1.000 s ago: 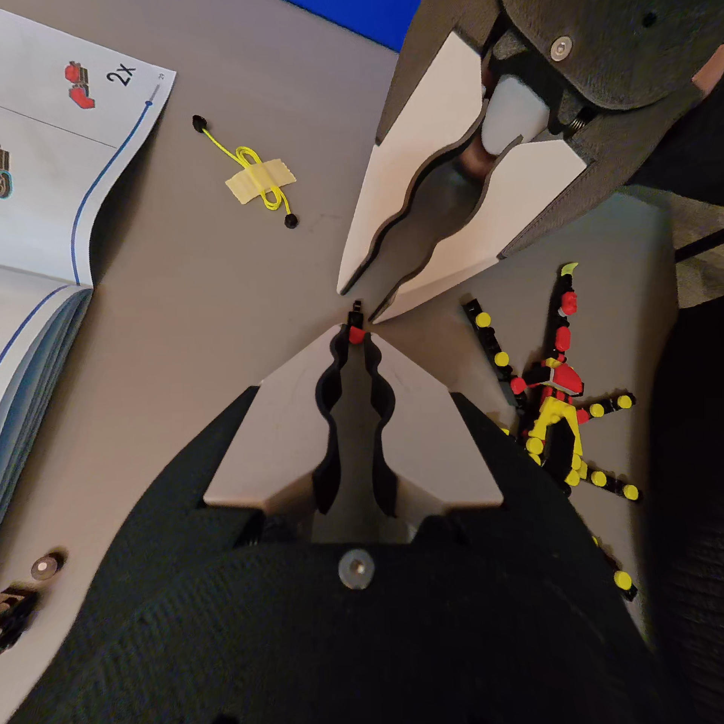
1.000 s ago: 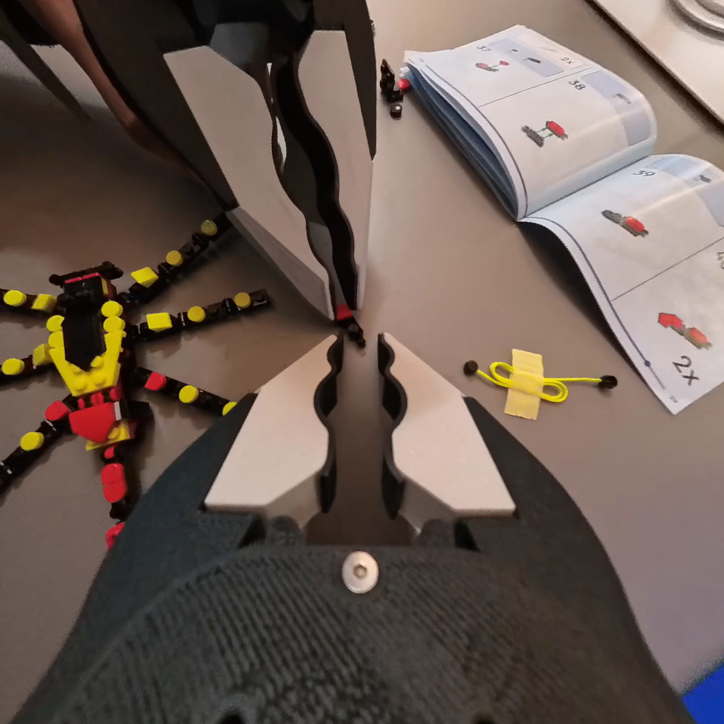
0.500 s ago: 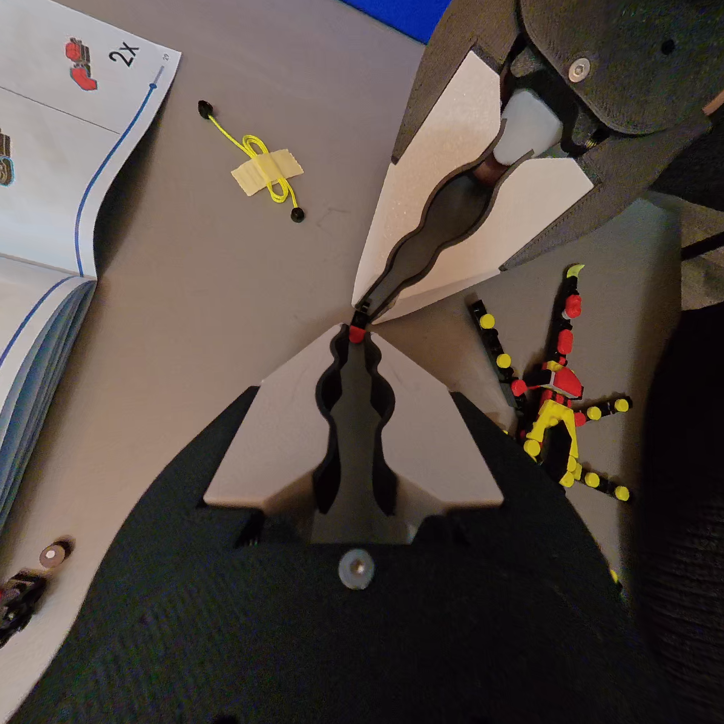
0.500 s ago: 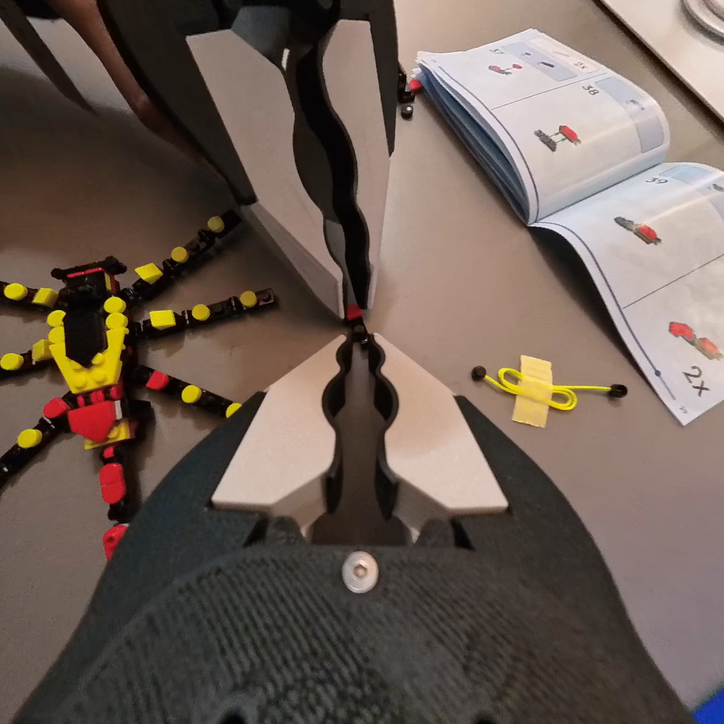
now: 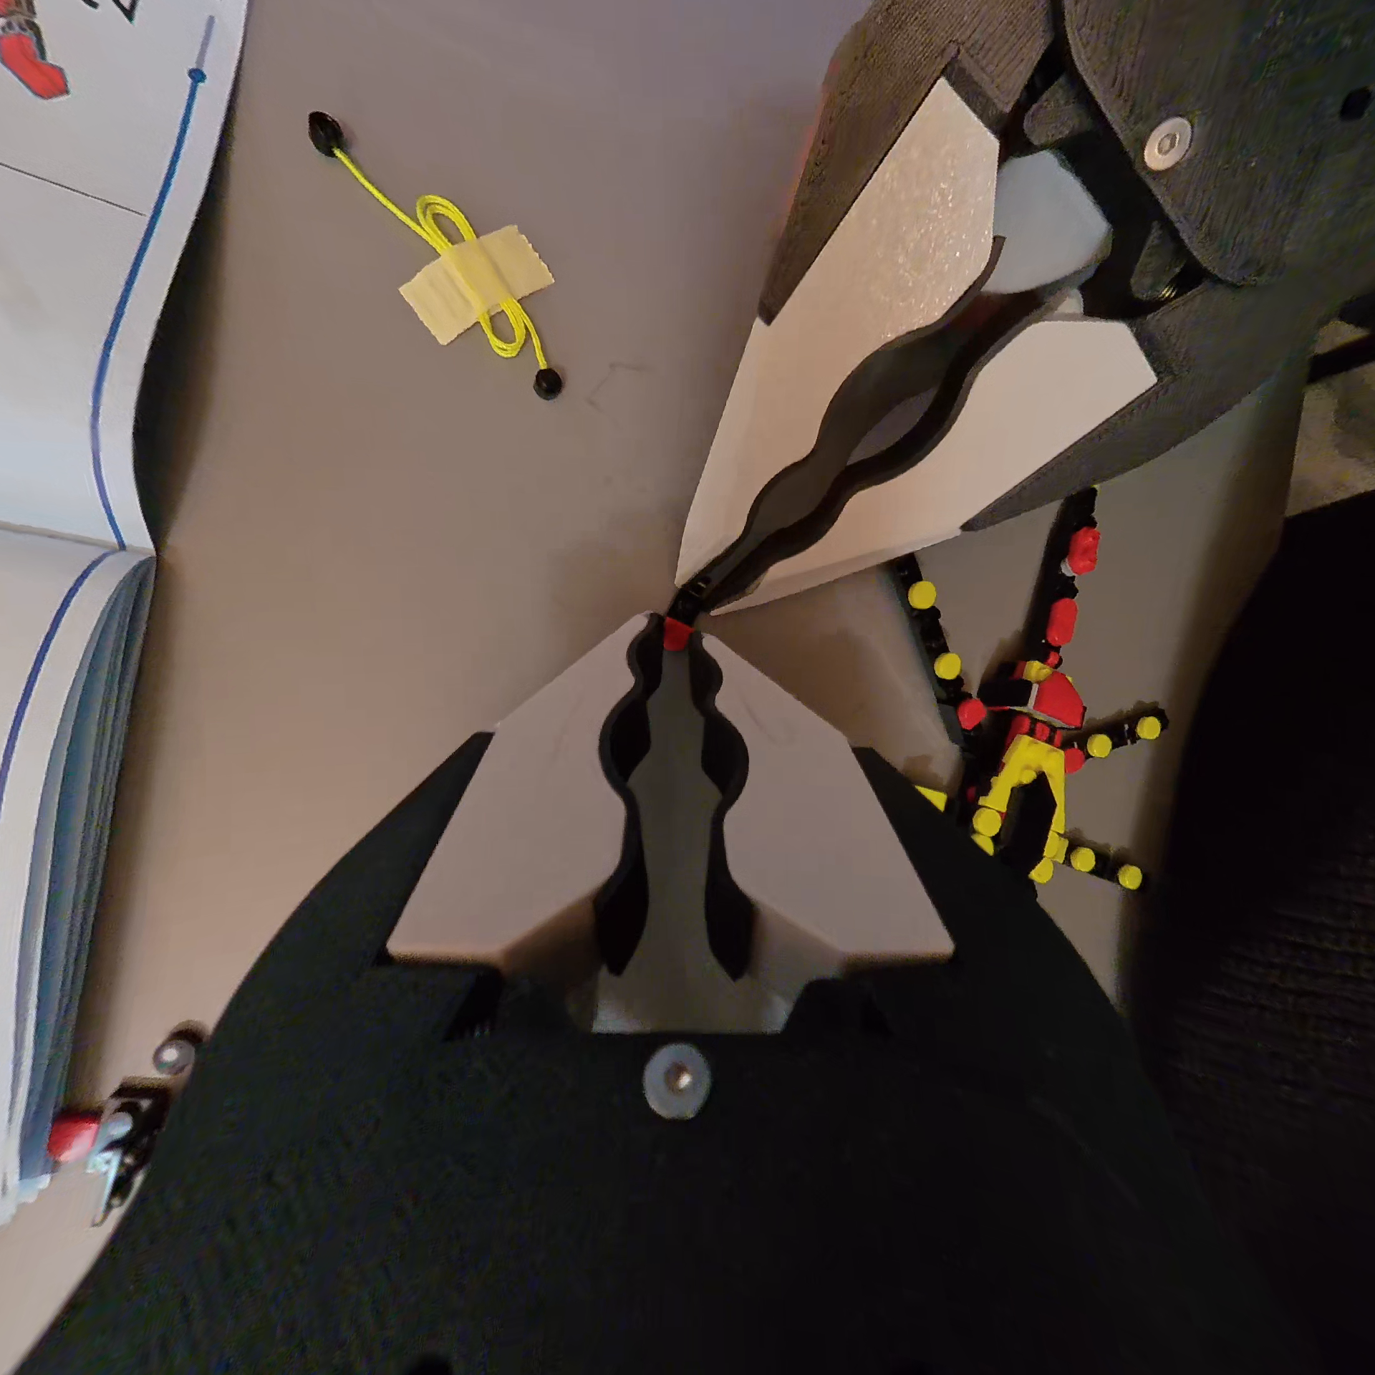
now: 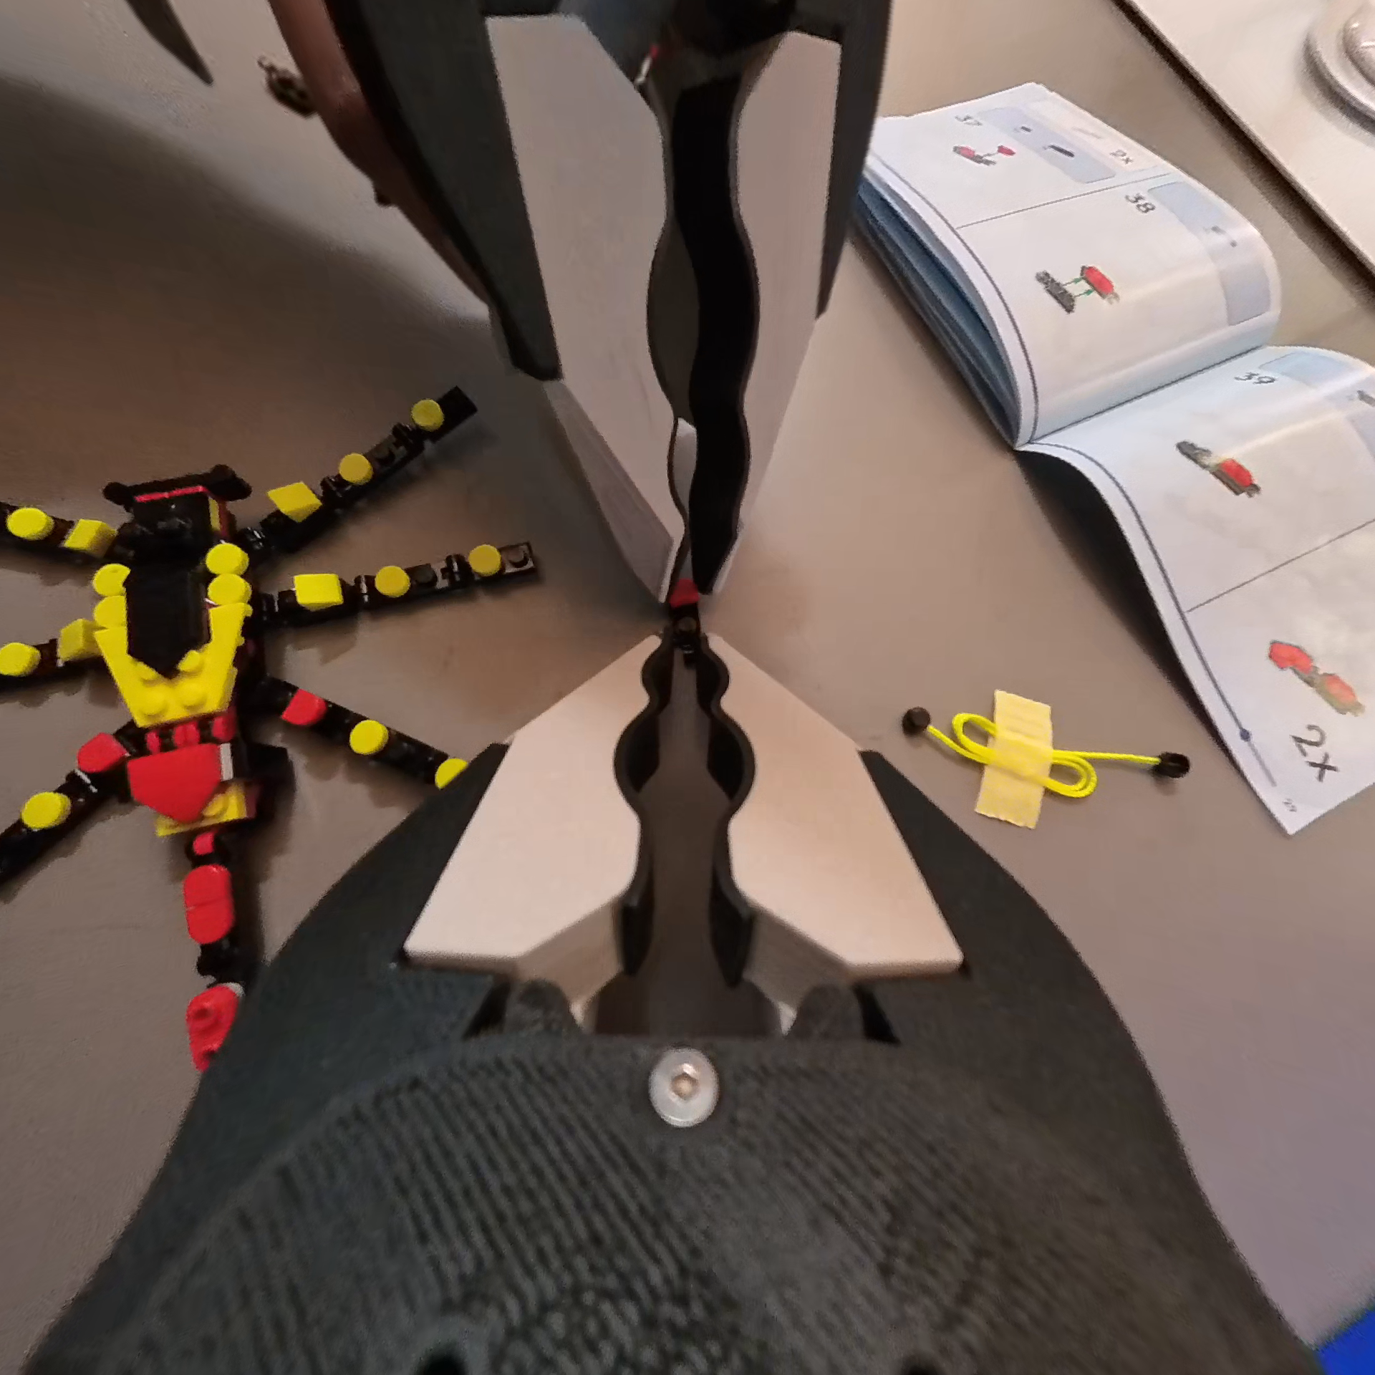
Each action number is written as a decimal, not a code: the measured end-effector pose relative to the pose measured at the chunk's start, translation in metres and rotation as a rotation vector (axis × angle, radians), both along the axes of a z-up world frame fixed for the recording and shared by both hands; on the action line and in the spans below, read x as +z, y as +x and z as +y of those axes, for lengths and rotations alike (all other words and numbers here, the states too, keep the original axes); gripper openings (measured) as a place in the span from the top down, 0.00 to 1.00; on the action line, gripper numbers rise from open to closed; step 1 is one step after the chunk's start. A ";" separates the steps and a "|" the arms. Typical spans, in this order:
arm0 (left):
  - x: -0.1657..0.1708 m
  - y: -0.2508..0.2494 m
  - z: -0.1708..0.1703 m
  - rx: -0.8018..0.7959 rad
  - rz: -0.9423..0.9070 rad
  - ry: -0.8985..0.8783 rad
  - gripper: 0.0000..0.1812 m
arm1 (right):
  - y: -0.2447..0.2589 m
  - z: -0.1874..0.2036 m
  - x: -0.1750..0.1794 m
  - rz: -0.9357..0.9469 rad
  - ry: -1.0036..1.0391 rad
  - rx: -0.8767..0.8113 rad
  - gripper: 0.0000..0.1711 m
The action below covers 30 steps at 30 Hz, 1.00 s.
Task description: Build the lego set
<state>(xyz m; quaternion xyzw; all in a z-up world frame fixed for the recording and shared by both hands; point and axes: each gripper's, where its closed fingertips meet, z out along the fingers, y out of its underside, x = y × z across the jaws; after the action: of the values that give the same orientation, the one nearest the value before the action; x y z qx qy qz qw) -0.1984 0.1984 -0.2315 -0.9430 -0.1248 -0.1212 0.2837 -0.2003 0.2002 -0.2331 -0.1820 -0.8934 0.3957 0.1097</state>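
Observation:
My left gripper point(image 5: 675, 625) is shut on a tiny red piece point(image 5: 675, 638). My right gripper point(image 6: 686, 649) is shut on a tiny black piece point(image 6: 684, 629). The two grippers meet tip to tip above the grey table, and the red piece point(image 6: 683, 595) and the black piece point(image 5: 696, 589) touch end to end. The right gripper point(image 5: 699, 597) comes in from the upper right in the left wrist view. The left gripper point(image 6: 682, 588) comes down from the top in the right wrist view. A black, yellow and red spider model point(image 6: 171, 670) lies flat on the table beside them point(image 5: 1034, 744).
An open instruction booklet point(image 6: 1190, 357) lies on the table, at the left edge in the left wrist view point(image 5: 67, 372). A yellow string with black ends, taped in a loop point(image 6: 1019, 759), lies between the booklet and the grippers point(image 5: 476, 290). A few loose small pieces point(image 5: 97, 1131) sit by the booklet. The tips of both grippers are at nearly the same place.
My right gripper was open one second ago; it has moved in and closed on the black piece at the end of the red piece. The left gripper kept its hold.

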 end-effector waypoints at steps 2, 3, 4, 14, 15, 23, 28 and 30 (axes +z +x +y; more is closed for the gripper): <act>0.000 0.000 0.000 -0.022 -0.014 -0.031 0.98 | 0.000 0.000 0.000 0.006 0.004 0.007 0.98; 0.000 0.001 0.000 -0.030 -0.024 -0.048 0.98 | 0.000 0.000 0.000 0.009 0.005 0.010 0.98; -0.001 0.001 0.000 -0.037 -0.035 -0.064 0.98 | 0.000 0.000 0.000 0.011 0.005 0.012 0.98; -0.002 0.001 0.001 0.006 -0.097 -0.094 0.98 | 0.000 0.000 0.000 0.023 0.007 0.015 0.98; -0.001 0.001 0.001 0.011 -0.095 -0.088 0.98 | 0.000 0.000 0.000 0.024 0.007 0.015 0.98; 0.003 -0.001 -0.002 0.077 -0.092 -0.025 0.90 | -0.002 0.001 0.001 0.033 0.004 -0.001 0.98; 0.018 -0.008 -0.005 0.180 -0.124 0.088 0.88 | -0.004 -0.001 0.017 0.085 -0.071 -0.010 0.99; 0.030 -0.011 -0.006 0.245 -0.184 0.185 0.87 | -0.004 -0.003 0.029 0.141 -0.119 0.001 0.99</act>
<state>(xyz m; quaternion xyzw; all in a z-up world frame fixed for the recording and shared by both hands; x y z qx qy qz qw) -0.2090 0.1922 -0.2016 -0.8756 -0.2526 -0.1826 0.3691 -0.2046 0.1969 -0.2039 -0.1594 -0.8586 0.4598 0.1613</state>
